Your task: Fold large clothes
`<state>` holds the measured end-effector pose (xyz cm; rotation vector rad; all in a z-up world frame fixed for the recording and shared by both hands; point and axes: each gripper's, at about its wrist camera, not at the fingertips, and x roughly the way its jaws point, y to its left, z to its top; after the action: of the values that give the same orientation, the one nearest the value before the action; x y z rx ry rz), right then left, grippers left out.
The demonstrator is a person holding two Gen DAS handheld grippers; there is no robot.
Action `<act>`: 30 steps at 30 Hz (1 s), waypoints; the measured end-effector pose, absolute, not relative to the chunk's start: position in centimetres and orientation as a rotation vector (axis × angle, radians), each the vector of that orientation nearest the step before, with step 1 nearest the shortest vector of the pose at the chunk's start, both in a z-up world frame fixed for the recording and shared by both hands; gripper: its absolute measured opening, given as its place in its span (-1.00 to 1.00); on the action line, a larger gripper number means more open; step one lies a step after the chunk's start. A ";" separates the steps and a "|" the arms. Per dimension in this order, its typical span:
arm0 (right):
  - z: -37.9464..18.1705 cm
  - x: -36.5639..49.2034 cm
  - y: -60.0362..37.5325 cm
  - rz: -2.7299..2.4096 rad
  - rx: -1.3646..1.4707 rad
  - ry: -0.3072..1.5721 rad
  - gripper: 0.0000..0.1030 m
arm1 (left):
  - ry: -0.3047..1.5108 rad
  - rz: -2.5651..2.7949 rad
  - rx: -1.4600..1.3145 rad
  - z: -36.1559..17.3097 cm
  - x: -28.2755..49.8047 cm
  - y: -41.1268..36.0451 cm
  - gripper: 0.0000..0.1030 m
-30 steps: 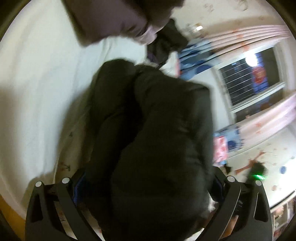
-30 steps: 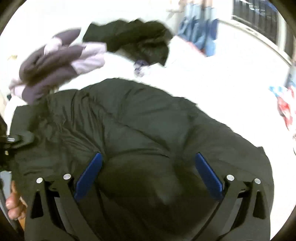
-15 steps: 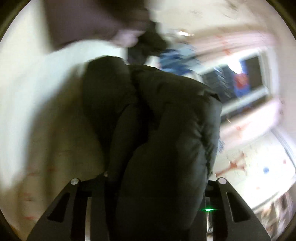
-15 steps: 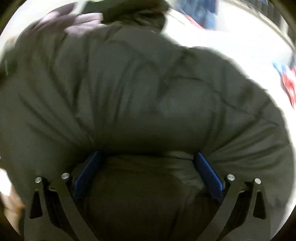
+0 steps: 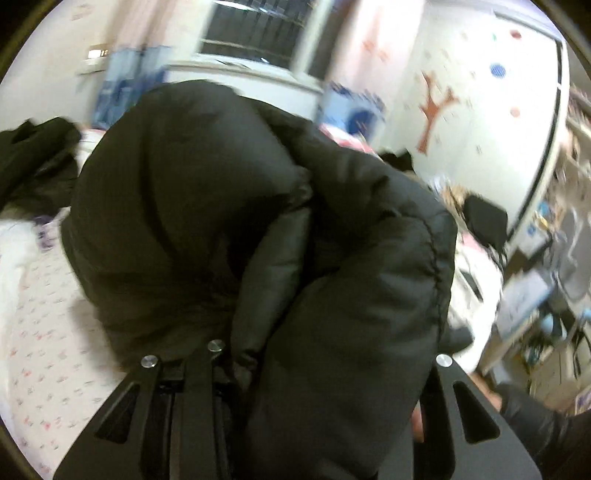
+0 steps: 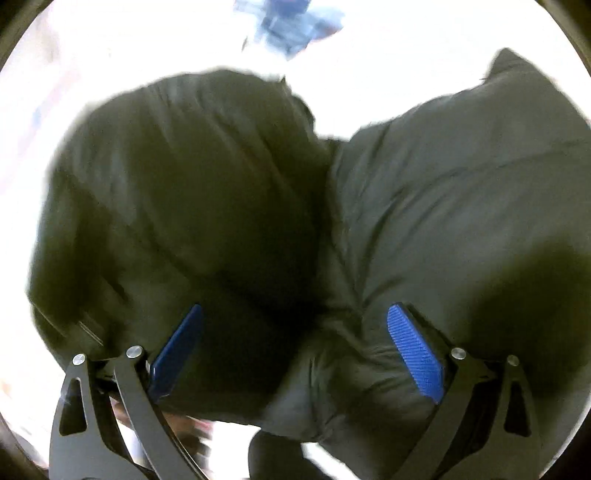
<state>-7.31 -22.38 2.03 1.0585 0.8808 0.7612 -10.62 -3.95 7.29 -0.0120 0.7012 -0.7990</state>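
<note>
A bulky black puffer jacket (image 5: 221,184) fills the left wrist view, bunched up and raised off the patterned bed sheet (image 5: 44,350). My left gripper (image 5: 325,365) is shut on a thick fold of it, and the fabric hides the pads. In the right wrist view the same jacket (image 6: 461,184) bulges in two big lobes. My right gripper (image 6: 295,350) stands wide, with its blue pads (image 6: 413,354) showing and padded fabric lying between the fingers. Most of the right pad's ribbed face is bare.
Another dark garment (image 5: 33,158) lies on the bed at the far left. A window (image 5: 258,33) and a decorated wall stand behind, with cluttered shelves (image 5: 546,295) to the right. A person's dark sleeve (image 5: 535,424) is at the lower right.
The left jaws closed onto the jacket, then lifted it while rolling, so the room swung into view. The right gripper pushed into the jacket, which now fills its view; its jaws stayed wide.
</note>
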 end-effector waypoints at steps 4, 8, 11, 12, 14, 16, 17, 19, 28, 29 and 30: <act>1.6 -8.1 -29.0 0.720 1.188 0.809 0.86 | 0.788 -0.840 0.050 3.8 -10.5 -11.0 -0.32; -1.0 -8.9 -32.0 0.661 1.258 0.901 0.86 | 0.832 -0.806 0.128 1.2 -10.3 -15.3 -0.31; -2.6 -11.0 -34.7 0.647 1.386 0.808 0.86 | 0.857 -0.791 0.206 0.2 -11.3 -16.9 -0.17; -3.0 -11.6 -35.4 0.661 1.434 0.764 0.87 | 0.864 -0.779 0.264 -0.4 -11.9 -17.6 -0.06; -3.2 -12.3 -35.2 0.686 1.435 0.760 0.87 | 0.872 -0.762 0.366 -1.7 -11.8 -18.9 0.20; -1.7 -10.7 -34.8 0.730 1.360 0.793 0.87 | 0.860 -0.740 0.494 -2.4 -12.9 -20.7 0.48; -0.8 -10.6 -34.1 0.723 1.299 0.810 0.87 | 0.855 -0.735 0.540 -2.6 -13.3 -21.3 0.64; 1.6 -10.1 -32.8 0.631 1.075 0.872 0.86 | 0.839 -0.714 0.622 -2.6 -15.0 -22.6 0.69; 8.5 -10.1 -30.3 0.220 0.378 0.933 0.86 | 0.782 -0.809 0.220 7.2 -16.5 -13.0 0.72; 7.6 -9.8 -29.6 0.186 0.308 0.982 0.86 | 0.759 -0.753 0.151 8.4 -15.7 -10.2 0.72; 7.1 -9.1 -30.1 0.180 0.299 1.012 0.86 | 0.750 -0.692 0.089 8.9 -14.4 -7.7 0.79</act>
<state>-9.13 -30.06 7.12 0.2992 1.0125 0.1799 -14.36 -7.68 8.87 0.0889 0.7503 -0.6923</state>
